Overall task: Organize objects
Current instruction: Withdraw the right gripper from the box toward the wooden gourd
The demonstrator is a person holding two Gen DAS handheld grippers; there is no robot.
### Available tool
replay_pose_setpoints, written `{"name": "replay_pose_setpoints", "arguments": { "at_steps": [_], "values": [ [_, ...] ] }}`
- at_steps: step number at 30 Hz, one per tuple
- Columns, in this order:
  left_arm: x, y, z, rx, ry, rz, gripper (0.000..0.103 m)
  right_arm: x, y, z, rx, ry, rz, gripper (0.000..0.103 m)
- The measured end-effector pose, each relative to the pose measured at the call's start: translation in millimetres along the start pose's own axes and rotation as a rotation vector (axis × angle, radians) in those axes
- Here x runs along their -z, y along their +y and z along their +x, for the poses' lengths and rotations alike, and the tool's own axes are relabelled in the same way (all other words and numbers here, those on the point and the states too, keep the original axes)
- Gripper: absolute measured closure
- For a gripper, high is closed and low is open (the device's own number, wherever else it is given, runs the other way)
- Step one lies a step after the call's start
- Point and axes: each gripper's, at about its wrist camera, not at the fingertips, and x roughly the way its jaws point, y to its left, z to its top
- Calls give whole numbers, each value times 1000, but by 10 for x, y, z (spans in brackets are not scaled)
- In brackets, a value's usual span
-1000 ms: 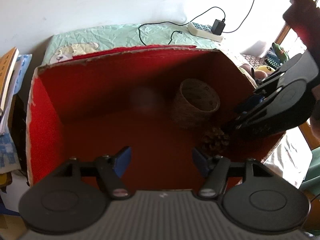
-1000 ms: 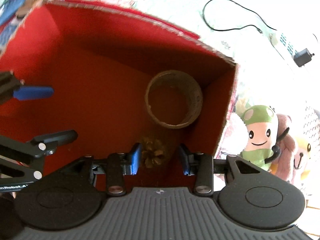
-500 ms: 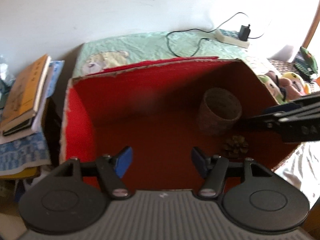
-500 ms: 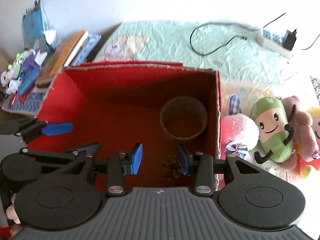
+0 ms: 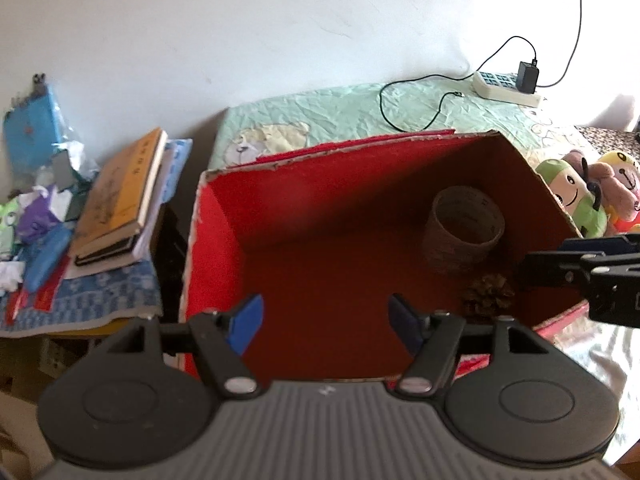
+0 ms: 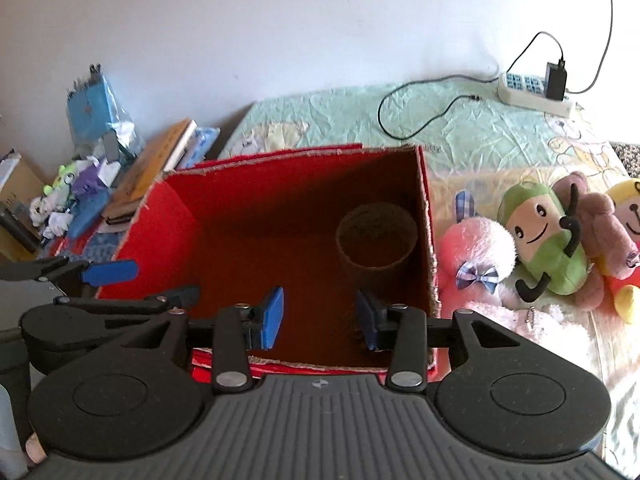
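While above red box (image 5: 248,216), both grippers empty

Pinecone (image 5: 486,296) beside basket (image 5: 464,228) in box (image 5: 224,216)

Bright daylight from the right, red box (image 5: 256,208) interior shadowed, fisheye-curved edges, slight softness
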Motion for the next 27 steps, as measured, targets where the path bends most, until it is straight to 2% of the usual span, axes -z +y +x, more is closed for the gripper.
{"name": "replay_pose_setpoints", "arguments": {
  "at_steps": [16,27],
  "values": [
    [273,-412,-421,-136,16,-50,31,353,-194,-413,-130,-101,6,60],
    [521,-668,-528,-195,59,-51,31,628,-308,-519,-185,-102,18,60]
  ]
}}
